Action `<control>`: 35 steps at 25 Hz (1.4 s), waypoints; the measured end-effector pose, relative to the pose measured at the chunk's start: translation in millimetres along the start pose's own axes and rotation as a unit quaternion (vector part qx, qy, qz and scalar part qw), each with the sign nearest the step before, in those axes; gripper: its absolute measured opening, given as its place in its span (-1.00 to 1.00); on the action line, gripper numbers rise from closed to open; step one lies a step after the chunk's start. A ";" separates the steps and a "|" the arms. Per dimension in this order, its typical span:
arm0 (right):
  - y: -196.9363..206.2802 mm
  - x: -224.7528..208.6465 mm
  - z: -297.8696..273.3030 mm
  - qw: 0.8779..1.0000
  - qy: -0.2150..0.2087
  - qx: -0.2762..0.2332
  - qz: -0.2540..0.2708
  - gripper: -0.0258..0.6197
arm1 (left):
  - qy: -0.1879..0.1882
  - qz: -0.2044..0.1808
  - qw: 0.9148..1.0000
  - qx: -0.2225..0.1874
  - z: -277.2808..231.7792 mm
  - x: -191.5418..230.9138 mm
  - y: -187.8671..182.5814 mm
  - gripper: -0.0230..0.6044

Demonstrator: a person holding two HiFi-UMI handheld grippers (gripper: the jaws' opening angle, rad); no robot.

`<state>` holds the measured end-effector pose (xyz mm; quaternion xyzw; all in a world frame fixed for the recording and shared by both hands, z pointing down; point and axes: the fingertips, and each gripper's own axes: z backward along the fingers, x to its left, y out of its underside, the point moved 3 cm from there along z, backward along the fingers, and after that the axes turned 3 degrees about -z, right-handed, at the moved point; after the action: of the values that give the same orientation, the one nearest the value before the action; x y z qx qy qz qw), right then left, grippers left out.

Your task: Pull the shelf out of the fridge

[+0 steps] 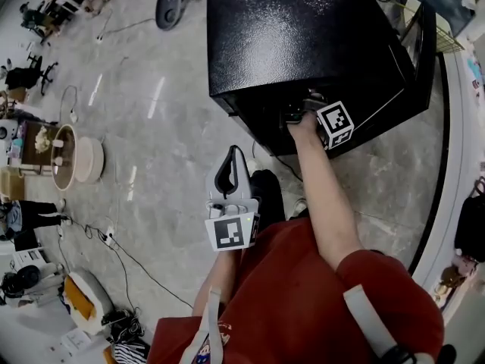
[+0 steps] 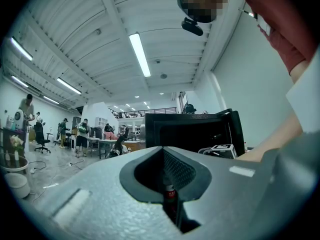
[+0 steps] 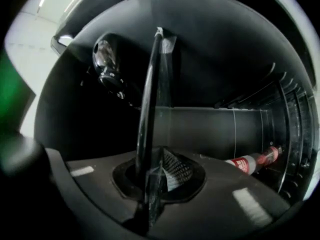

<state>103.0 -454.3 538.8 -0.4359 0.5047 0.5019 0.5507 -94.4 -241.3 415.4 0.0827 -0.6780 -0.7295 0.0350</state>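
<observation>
In the right gripper view the right claw [image 3: 150,184] is clamped on the front edge of the glass shelf [image 3: 150,99], which shows edge-on as a thin dark line running from the jaws up the middle of the frame. The shelf sits inside the black fridge [image 1: 303,44], at the top centre of the head view. A red-labelled bottle [image 3: 250,163] lies inside at lower right, apart from the shelf.

The left claw [image 2: 167,194] is closed on nothing and hangs near the person's torso, well clear of the fridge.

The grip is on a thin, slick edge, so a sharp tug could slip it loose. A pull off the rail line may jam the shelf. Once free, it could tip from a one-sided hold.
</observation>
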 end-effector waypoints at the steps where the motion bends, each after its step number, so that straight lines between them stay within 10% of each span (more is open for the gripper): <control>1: 0.2 0.6 3.3 1.000 0.002 0.001 -0.002 -0.87 | -0.001 0.000 1.000 0.001 1.0 -0.2 0.3 -0.92; 35: -14.6 12.7 169.7 0.999 0.023 0.037 -0.030 -0.90 | -0.032 0.010 0.999 0.015 73.9 -25.7 3.0 -0.92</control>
<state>137.4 -287.1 544.5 -0.4423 0.5219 0.4558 0.5694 -81.8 -164.7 425.2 0.0532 -0.6906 -0.7211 0.0197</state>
